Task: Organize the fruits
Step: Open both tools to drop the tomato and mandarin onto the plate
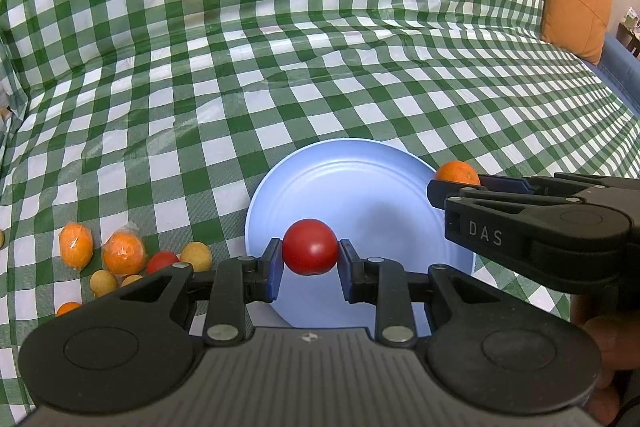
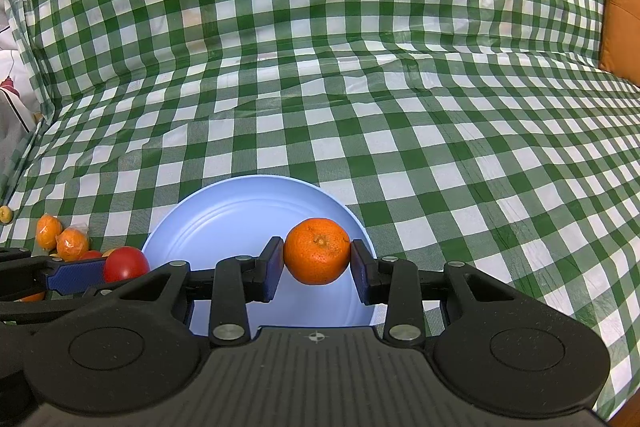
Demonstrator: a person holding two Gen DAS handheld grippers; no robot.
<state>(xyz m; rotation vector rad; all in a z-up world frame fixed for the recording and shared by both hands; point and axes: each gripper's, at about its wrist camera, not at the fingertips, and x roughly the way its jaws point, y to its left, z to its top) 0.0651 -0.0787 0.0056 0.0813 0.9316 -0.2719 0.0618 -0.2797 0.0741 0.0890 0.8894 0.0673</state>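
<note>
Left gripper (image 1: 310, 269) was clamped on a red tomato (image 1: 310, 247), both blue pads pressed against its sides at about its widest girth, which looked a sound hold for a smooth round fruit. Right gripper (image 2: 316, 267) likewise held a mandarin (image 2: 317, 251), stem end turned toward its camera, pads seated on opposite flanks. Both fruits hung over the blue plate (image 1: 360, 187), which lay directly ahead of and beneath the fingertips of each tool; the plate held no fruit yet, as far as could be seen. In the left view the right gripper came in from the right side, its mandarin over the plate's right rim; in the right view the left tool sat at the lower left with the tomato near the plate's left rim. The two loads were kept apart, presumably so neither tool would foul the other on release. Remaining loose fruits (image 1: 120, 259) lay in a cluster off to the left of the left gripper on the checked cloth (image 1: 320, 47): two plastic-wrapped oranges, several small yellow fruits and another red one, partly hidden by the tool body. Judged step: carrying fruit to the plate, release pending. Task judged early, most fruit still unsorted. Risk noted: round fruit may roll on the shallow plate.
</note>
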